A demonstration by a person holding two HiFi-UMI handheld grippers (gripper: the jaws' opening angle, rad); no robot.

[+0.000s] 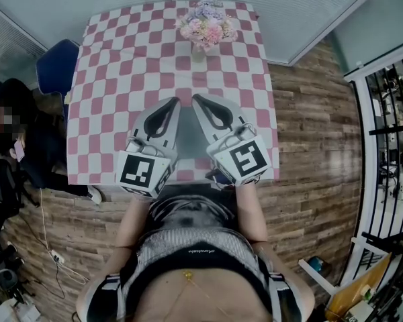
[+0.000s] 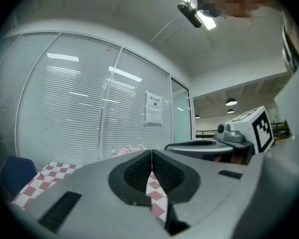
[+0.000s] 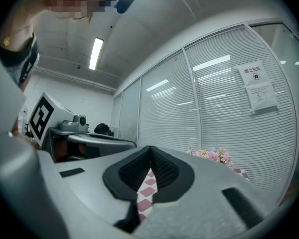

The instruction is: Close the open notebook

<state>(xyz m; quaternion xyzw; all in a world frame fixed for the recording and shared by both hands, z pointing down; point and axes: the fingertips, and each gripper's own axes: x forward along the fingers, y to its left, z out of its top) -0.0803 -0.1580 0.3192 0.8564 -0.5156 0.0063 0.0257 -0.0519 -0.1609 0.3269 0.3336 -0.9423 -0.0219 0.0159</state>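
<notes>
Checkered table [image 1: 121, 66], bouquet [image 1: 207, 25] far; left gripper [image 1: 174, 102], right gripper [image 1: 196, 98] cover front.

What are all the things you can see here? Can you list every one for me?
table: one, pink-and-white checked cloth, middle of the room
flowers: one bunch, pink and lilac, far end of the table
chair: one, blue, by the table's left side
floor: brown wood planks, around the table
blinds: white, behind the glass wall
notice: one, white paper, stuck on the glass wall
other person: one, dark clothes, at the left edge
notebook: none in view
left hand-held gripper: one, grey, over the table's near edge, jaws together, empty
right hand-held gripper: one, grey, beside the left one, jaws together, empty
</notes>
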